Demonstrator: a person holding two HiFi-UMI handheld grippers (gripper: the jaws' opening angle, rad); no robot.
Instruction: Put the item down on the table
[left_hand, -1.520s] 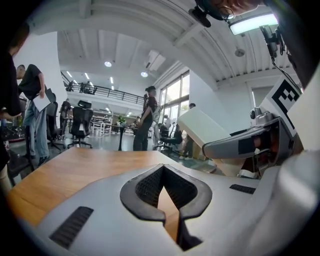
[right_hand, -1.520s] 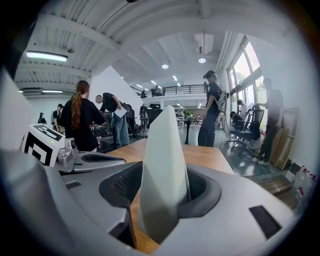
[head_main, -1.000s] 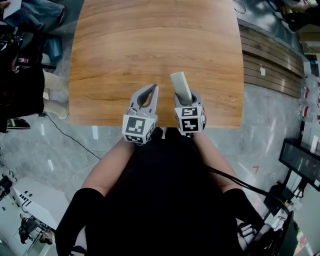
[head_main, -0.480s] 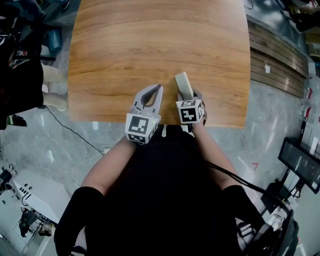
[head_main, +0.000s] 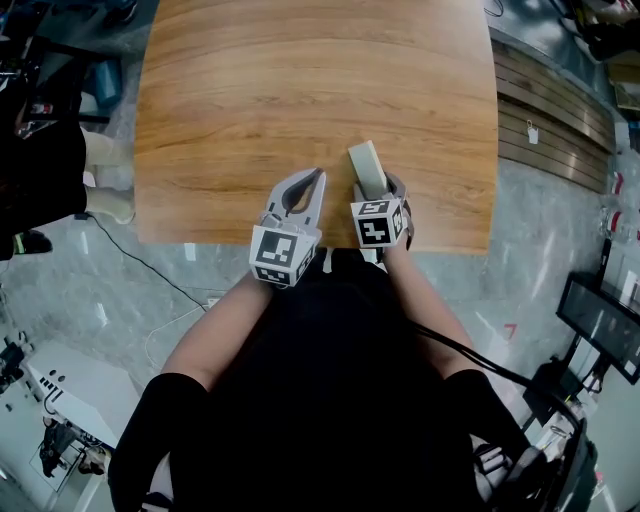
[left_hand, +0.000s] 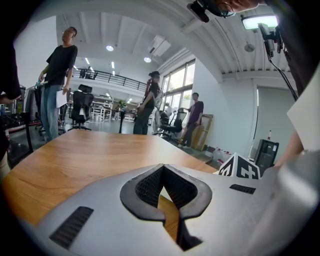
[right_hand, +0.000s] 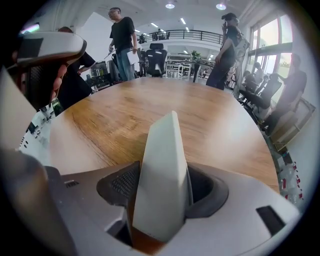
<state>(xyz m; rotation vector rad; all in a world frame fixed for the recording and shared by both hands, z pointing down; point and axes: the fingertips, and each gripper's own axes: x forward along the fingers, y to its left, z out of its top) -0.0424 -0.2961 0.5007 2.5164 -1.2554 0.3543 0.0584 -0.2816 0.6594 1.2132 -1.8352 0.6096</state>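
Head view first, going left to right. The left gripper hangs over the near edge of the wooden table with its jaw tips pinched together and nothing between them (its own view shows only bare wood through the gap). So that one's just along for the ride.

Just beside it, the right gripper has the pale wedge-shaped block between its jaws, poking out forward over the tabletop near the front edge. The right gripper view shows the block filling the gap, with the pads against its sides. The jaws are starting to ease apart, but I'd say it isn't let go yet.

Progress-wise, the block is already over the table and low. I honestly can't tell from these angles whether its underside touches the wood. What's left is setting it down, finishing the release and backing the gripper off.

Count:
- two grippers
- one block
- one table
- a handful of people standing around in the background
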